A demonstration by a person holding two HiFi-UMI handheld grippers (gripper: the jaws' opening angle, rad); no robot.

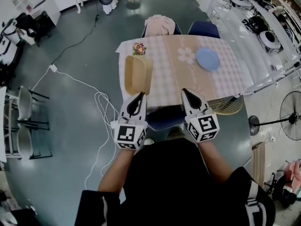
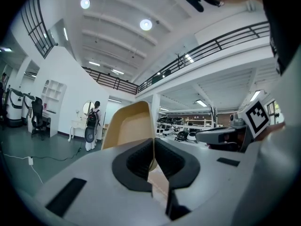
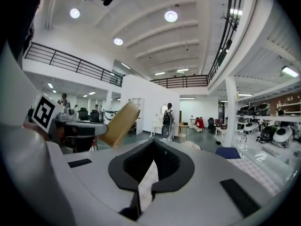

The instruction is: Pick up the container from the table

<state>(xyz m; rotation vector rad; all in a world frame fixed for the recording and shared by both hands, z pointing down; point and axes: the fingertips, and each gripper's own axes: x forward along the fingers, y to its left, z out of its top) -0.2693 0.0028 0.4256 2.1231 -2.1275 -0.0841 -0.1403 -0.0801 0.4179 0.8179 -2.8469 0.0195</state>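
The hall is bright. Light comes from round lamps (image 2: 146,24) on the ceiling, which glow white with a little glare, and from strip lights (image 2: 201,102) farther back. In the head view the floor (image 1: 80,46) looks dull and grey-green, and the table (image 1: 230,86) goes pale and washed out on its right side. Shadows are soft and faint. Both gripper views are round pictures with black corners. The railing (image 2: 221,44) bends like a bow near the edge. The left gripper (image 2: 154,145) sits very close to the lens and looks soft. The container (image 2: 127,126) in it is clearer.
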